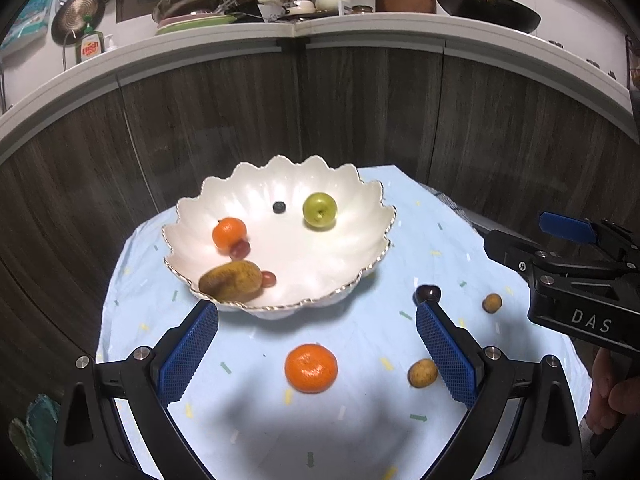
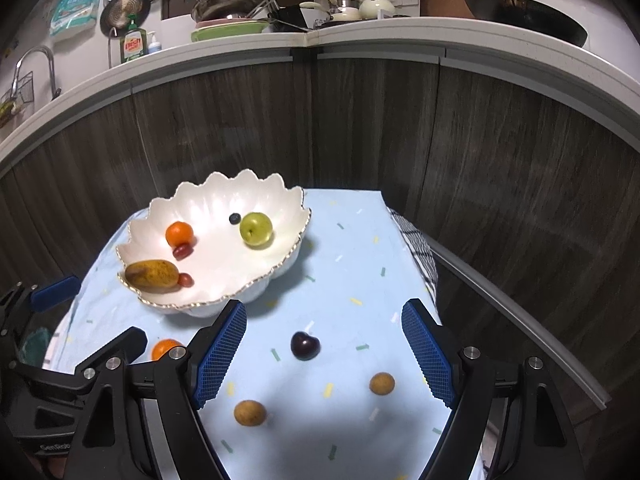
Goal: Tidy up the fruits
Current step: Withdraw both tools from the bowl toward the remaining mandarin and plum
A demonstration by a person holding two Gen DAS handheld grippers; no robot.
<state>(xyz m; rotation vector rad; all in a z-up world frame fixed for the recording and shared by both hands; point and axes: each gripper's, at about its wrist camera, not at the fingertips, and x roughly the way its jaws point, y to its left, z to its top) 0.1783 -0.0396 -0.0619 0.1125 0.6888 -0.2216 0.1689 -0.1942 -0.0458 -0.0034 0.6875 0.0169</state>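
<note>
White scalloped bowl (image 1: 372, 216) w/ green apple (image 1: 319, 210), tangerine (image 1: 228, 232), pear (image 1: 231, 281); on cloth: tangerine (image 1: 311, 368), cherry (image 2: 305, 345).

The bowl (image 1: 372, 208) is glossy white with a gold rim. The cloth (image 2: 352, 240) is pale blue with small green, yellow and white dashes. The loose tangerine (image 1: 311, 368) is orange, the cherry (image 2: 305, 345) dark red.

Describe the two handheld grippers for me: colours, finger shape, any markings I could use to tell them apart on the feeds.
Both look alike: black angular frames with silver bolt heads, each finger ending in a blue, cross-hatched rubber pad. The left gripper and right gripper share this build. White lettering "DAS" shows on the right gripper's body in the left wrist view. No cables visible; part of a bare hand grips the right handle.
</note>
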